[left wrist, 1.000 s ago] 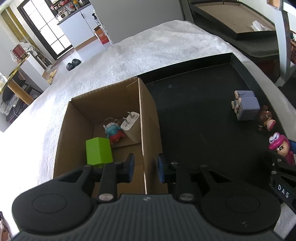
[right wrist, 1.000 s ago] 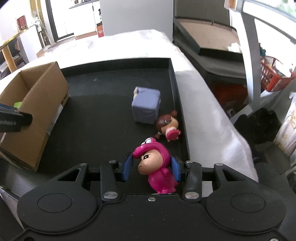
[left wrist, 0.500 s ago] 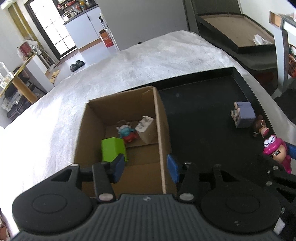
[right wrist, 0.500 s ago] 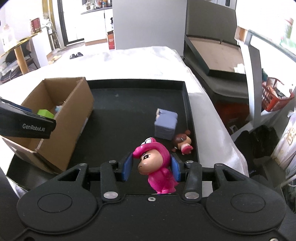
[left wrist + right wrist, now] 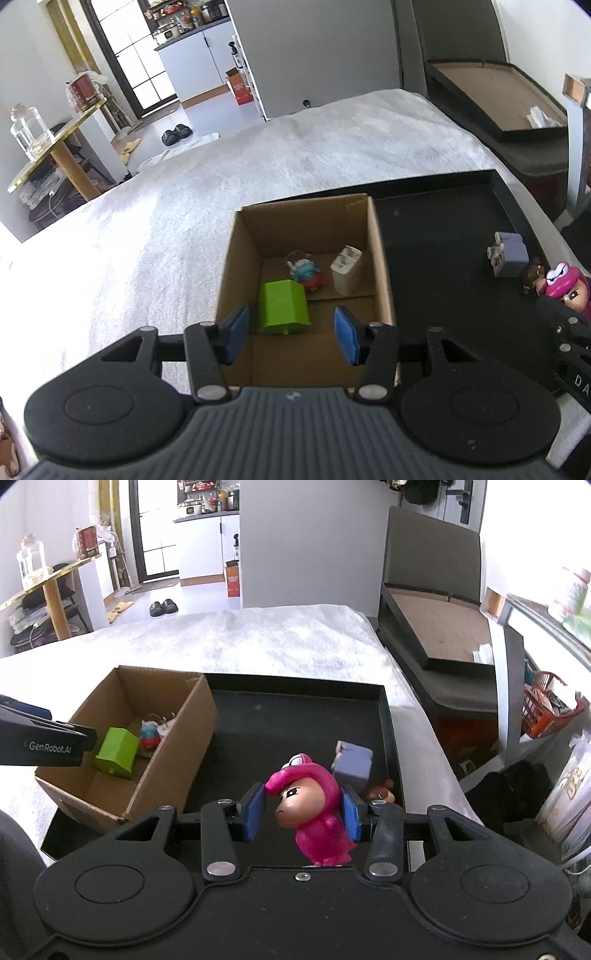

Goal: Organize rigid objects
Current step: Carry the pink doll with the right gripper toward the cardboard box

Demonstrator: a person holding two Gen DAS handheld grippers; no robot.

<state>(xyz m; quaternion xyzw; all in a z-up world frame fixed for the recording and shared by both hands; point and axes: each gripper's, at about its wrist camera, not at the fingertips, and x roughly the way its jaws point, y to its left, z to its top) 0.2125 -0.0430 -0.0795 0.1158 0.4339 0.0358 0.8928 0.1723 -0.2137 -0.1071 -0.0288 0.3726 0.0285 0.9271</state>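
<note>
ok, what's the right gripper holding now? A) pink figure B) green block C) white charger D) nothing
A: the right gripper has its blue pads closed on the pink figure, lifted above the black tray; the green block and white charger lie in the cardboard box.

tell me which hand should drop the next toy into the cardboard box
Right, most likely: the right gripper is already clamped on the pink figure, beside the cardboard box. The left gripper hangs over the box with empty, open jaws.
</note>
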